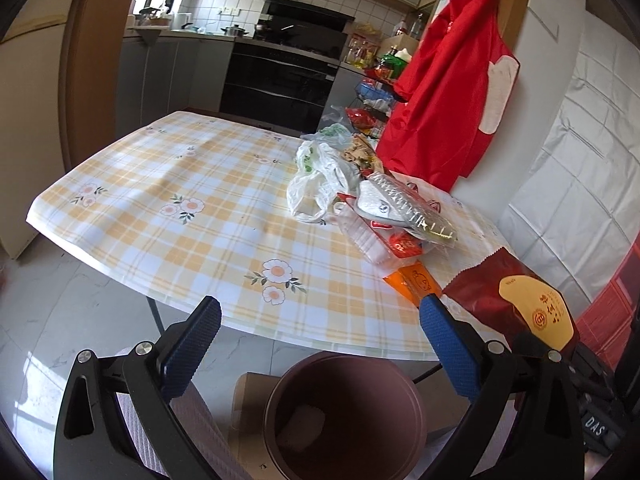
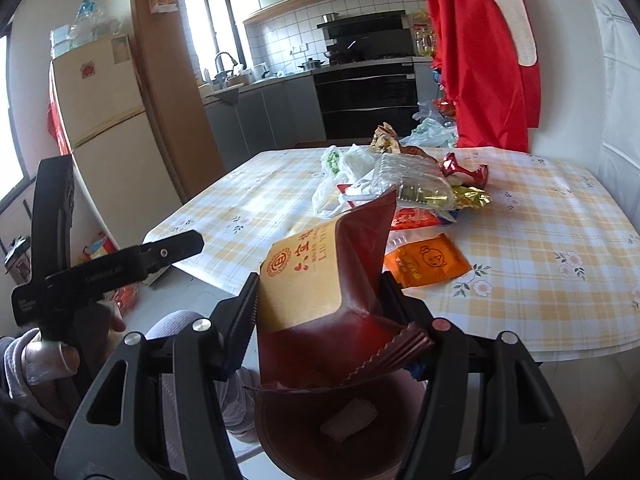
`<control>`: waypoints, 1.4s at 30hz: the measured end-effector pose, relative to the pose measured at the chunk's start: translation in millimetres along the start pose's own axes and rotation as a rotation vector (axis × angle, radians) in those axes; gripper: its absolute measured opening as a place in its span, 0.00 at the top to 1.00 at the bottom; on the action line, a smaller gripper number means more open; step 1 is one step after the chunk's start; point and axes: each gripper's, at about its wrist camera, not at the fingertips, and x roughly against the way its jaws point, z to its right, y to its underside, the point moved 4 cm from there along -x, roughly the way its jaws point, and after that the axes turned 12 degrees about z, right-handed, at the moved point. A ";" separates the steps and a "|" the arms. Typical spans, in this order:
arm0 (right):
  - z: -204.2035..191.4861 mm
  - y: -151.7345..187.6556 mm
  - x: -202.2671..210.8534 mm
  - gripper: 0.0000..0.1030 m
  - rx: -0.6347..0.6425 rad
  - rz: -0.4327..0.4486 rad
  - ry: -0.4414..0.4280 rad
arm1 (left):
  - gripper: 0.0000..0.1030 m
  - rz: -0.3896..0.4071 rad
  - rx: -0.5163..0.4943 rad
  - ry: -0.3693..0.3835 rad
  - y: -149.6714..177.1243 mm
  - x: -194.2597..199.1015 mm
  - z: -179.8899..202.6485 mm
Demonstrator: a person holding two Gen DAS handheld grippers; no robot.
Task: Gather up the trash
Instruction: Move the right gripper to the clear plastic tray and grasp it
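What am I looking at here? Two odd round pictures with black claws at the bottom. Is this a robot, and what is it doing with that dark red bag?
No robot: a person holds a two-finger tool in each hand, and a wide-angle camera on each tool looks forward along its fingers. One picture comes from the left tool, whose blue-padded jaws stand wide open with nothing between them. The other comes from the right tool, which grips a dark red bag above a brown bin that stands below the table edge. On the checked tablecloth lies a pile of wrappers, a white plastic bag and an orange packet. The job is collecting this trash.
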 end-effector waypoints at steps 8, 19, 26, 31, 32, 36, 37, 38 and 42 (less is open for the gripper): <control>-2.7 0.1 1.0 0.26 0.004 0.011 -0.037 | 0.06 -0.018 0.011 -0.014 3.0 -1.8 -2.9; 12.3 -0.5 0.4 0.06 -0.034 0.013 0.063 | 0.06 -0.028 0.010 -0.020 4.9 -3.8 -3.2; 22.9 4.8 -3.2 0.06 -0.057 -0.006 0.100 | 0.06 -0.043 0.007 -0.022 6.9 -7.7 -4.8; 31.9 11.7 -9.1 0.06 -0.062 -0.029 0.126 | 0.06 -0.071 -0.003 -0.026 12.5 -13.9 -5.1; 34.9 11.8 -10.8 0.06 -0.052 -0.032 0.137 | 0.06 -0.075 -0.007 -0.028 13.0 -15.4 -5.5; 49.1 -3.5 -25.3 0.06 0.031 -0.018 0.181 | 0.06 -0.050 -0.068 -0.060 9.0 -22.2 -7.3; 51.6 -7.9 -29.5 0.06 0.041 -0.017 0.185 | 0.06 -0.046 -0.080 -0.064 7.3 -24.9 -7.9; 54.0 -16.0 -37.6 0.06 0.065 -0.013 0.189 | 0.06 -0.043 -0.085 -0.067 4.8 -28.4 -8.9; 49.5 -35.4 -77.2 0.06 0.261 -0.028 0.208 | 0.06 -0.062 -0.066 -0.061 -8.6 -49.2 -16.2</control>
